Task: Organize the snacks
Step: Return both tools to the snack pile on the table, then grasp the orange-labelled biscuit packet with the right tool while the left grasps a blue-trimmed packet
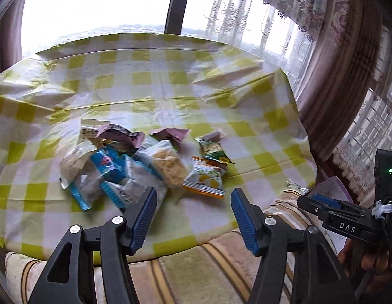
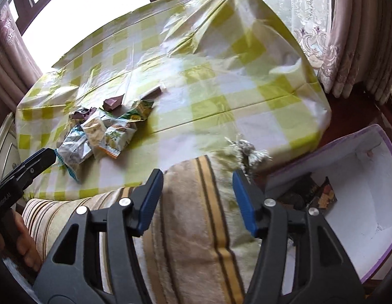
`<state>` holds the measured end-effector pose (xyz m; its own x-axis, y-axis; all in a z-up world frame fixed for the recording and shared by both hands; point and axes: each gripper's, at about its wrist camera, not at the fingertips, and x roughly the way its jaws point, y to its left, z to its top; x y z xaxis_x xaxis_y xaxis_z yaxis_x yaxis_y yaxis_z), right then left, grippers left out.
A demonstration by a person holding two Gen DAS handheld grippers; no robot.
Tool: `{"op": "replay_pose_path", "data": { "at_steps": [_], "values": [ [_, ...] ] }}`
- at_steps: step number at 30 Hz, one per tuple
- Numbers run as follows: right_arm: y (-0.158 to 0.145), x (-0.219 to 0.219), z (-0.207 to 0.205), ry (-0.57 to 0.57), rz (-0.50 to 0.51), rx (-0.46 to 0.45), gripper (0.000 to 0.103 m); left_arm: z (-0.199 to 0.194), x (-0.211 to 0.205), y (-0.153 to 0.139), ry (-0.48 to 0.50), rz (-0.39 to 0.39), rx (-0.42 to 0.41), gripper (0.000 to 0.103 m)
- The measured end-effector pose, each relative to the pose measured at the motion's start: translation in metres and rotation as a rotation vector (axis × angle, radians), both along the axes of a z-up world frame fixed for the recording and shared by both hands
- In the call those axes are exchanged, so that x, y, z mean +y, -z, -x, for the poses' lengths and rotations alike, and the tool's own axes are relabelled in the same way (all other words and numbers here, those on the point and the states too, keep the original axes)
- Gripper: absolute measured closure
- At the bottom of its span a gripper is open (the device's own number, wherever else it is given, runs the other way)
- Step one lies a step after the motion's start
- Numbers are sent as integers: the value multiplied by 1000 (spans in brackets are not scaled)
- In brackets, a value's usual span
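Both the left hand-held gripper (image 1: 193, 217) and the right hand-held gripper (image 2: 197, 200) are spread and empty. The snack packets (image 1: 142, 164) are heaped near the surface's (image 1: 170, 88) front edge; a fresh pick-up is judged next, toward the box (image 2: 360, 177) beyond the right corner.

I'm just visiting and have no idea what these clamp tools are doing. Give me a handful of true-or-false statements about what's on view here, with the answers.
1. The snack packets lie in a pile on a checked tablecloth. True.
2. The left gripper is clamped on a packet. False: its jaws are open with nothing between them.
3. A purple-edged box beside the table already holds dark packets. True.
4. The right gripper carries a snack. False: it is open and empty, over a striped cushion.
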<state>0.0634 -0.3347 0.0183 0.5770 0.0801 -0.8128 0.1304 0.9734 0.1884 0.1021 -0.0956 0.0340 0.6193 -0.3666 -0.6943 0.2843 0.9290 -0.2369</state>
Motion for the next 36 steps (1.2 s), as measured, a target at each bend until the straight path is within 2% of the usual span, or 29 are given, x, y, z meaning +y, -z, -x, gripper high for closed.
{"op": "replay_pose_path", "data": {
  "at_steps": [6,11,16,21,29,36],
  "values": [
    [1,28,-21,-65,12,7,39,-16,40,15,-62,62,85,42],
    [9,46,-40,-115,-19,37,36,-30,53,22,-76,45,107,42],
    [21,60,-59,-123,-54,73,36,-47,55,31,-52,27,137,42],
    [24,72,-75,-121,-66,69,36,-61,53,41,-33,24,163,42],
    [29,90,-95,-124,-115,67,36,-73,49,55,5,44,208,42],
    [37,102,-111,-106,-102,68,36,-77,48,66,27,68,239,48]
  ]
}}
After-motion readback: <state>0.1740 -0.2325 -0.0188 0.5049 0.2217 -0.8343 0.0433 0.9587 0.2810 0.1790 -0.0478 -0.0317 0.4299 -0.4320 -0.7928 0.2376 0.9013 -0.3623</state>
